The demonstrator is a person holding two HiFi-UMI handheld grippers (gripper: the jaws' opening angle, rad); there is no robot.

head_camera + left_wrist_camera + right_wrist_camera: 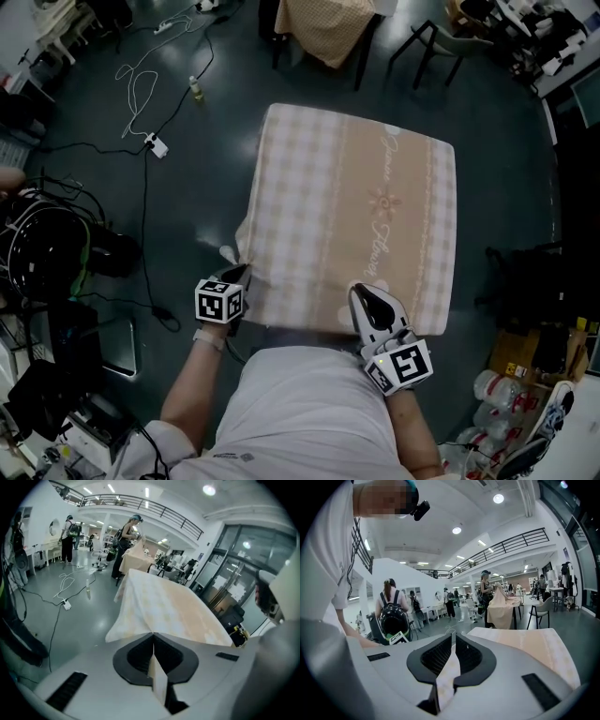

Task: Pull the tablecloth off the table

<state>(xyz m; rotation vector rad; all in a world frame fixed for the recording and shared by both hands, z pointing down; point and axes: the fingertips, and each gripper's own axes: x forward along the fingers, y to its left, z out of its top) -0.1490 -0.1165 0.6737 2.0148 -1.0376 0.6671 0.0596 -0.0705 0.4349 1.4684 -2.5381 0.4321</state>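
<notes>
A beige and pink checked tablecloth (pixel 352 220) covers a square table in the head view. My left gripper (pixel 246 272) is at the cloth's near left corner, which is lifted and bunched. In the left gripper view its jaws (pixel 153 635) are shut on a fold of the tablecloth (pixel 164 604), which runs away from them over the table. My right gripper (pixel 359 291) sits on the near edge, right of the middle. In the right gripper view that gripper (pixel 453 637) is shut on a strip of the tablecloth (pixel 534 648).
Cables and a power strip (pixel 157 145) lie on the dark floor to the left, with a small bottle (pixel 196 90) beyond. A second cloth-draped table (pixel 323 28) and a chair (pixel 441 37) stand behind. Black gear (pixel 47 253) sits at left, bottles (pixel 492 386) at lower right. People (pixel 126 541) stand in the distance.
</notes>
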